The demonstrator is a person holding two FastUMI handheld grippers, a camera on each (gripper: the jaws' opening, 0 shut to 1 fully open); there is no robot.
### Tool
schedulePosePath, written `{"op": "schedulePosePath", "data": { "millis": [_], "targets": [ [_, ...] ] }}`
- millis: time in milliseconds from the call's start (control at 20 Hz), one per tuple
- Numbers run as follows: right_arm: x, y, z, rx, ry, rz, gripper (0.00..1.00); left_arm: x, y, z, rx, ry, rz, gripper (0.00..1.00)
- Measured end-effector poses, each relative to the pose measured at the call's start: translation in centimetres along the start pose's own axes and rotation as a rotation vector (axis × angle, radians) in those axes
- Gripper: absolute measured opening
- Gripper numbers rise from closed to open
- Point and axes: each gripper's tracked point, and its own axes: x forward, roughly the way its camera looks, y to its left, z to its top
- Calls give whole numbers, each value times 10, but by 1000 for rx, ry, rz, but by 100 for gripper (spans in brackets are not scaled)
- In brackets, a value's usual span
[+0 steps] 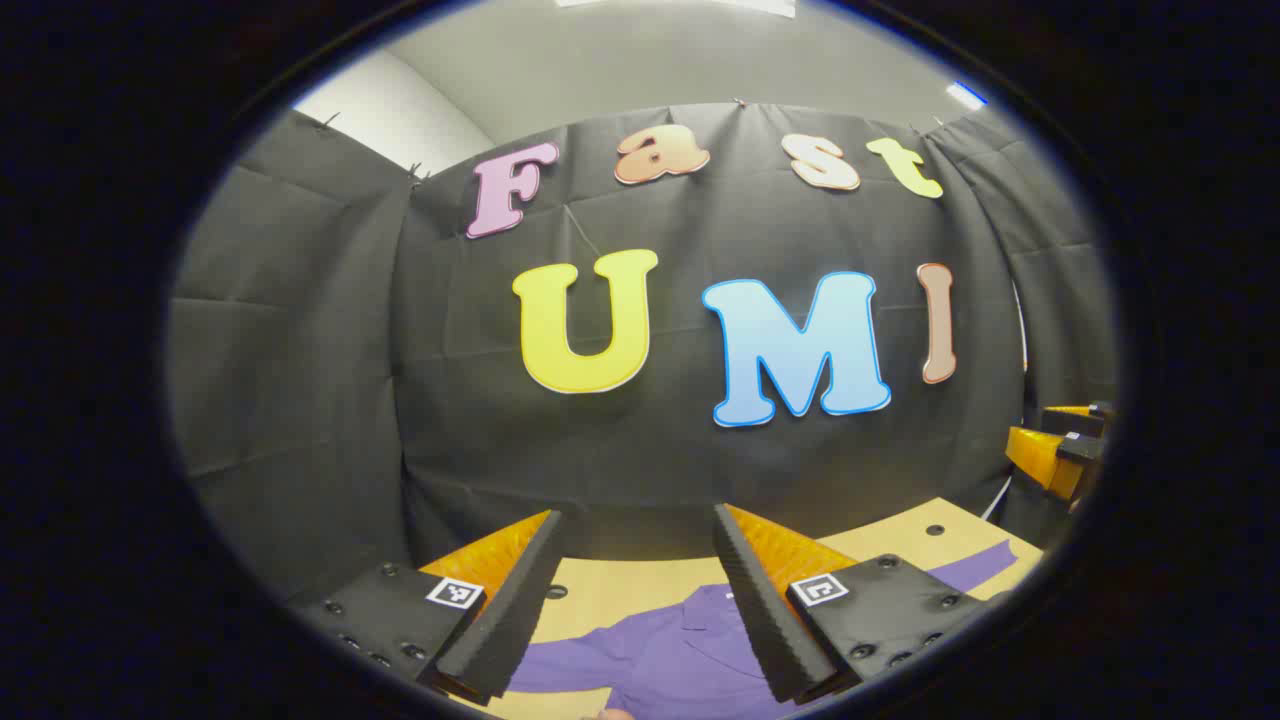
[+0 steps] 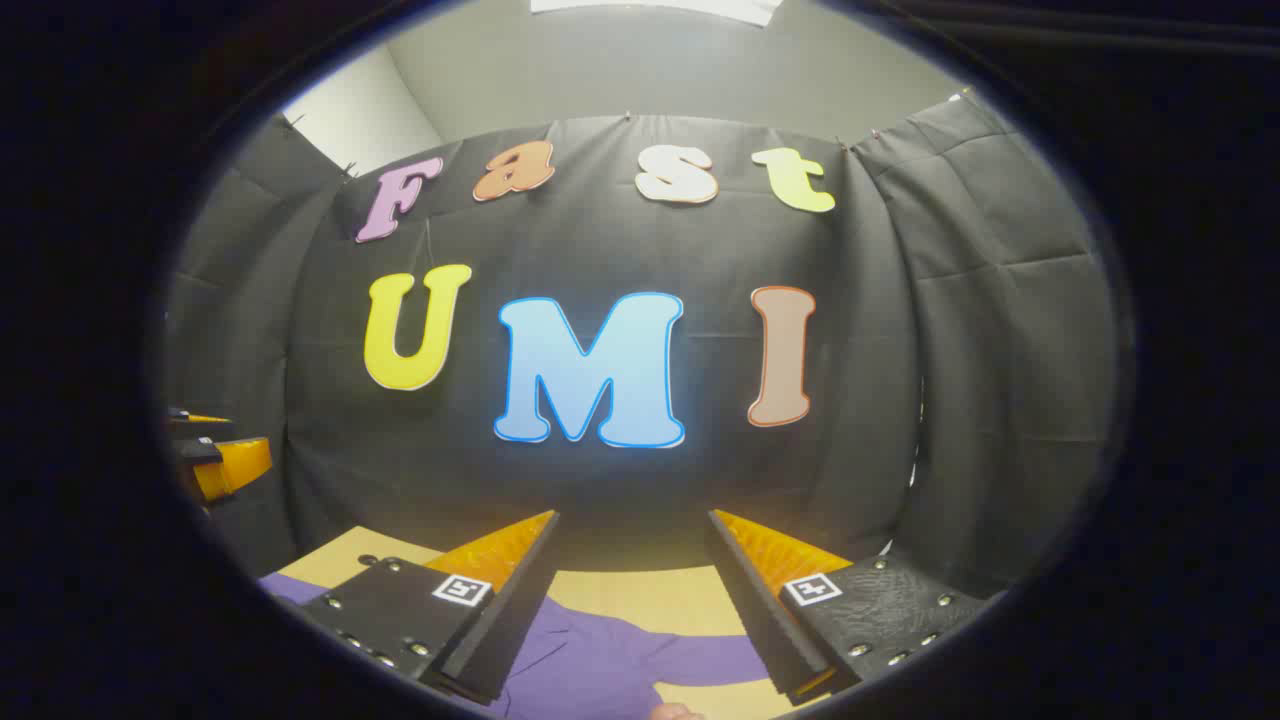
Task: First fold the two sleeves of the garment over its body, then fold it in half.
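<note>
Left gripper (image 1: 637, 530): black foam fingers held wide apart, nothing grasped. Purple collared cloth garment (image 1: 660, 650): laid flat on the tan wooden table (image 1: 905, 540) below and ahead of both tools, collar away, sleeves spread crosswise, unfolded; all folds judged outstanding. Right gripper (image 2: 633, 530): fingers likewise parted, nothing held.

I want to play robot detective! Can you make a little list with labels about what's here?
garment: purple shirt, lying flat, collar showing
sleeves: spread out sideways, not folded yet
surface: tan table
left tongs: open, held above the shirt
right tongs: open, held above the shirt
backdrop: black cloth wall
</note>
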Motion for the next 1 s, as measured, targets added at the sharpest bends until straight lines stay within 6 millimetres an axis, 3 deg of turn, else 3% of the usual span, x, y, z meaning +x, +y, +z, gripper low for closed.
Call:
{"op": "schedulePosePath", "data": {
  "millis": [650,800,1000],
  "targets": [
    [19,-14,-27,14,60,-23,93,3,1,-4,11,10,11,94],
    [26,-24,-47,36,97,-51,93,3,1,-4,12,14,11,94],
    [37,-60,-89,56,174,-131,91,3,2,-6,18,20,17,94]
  ]
}}
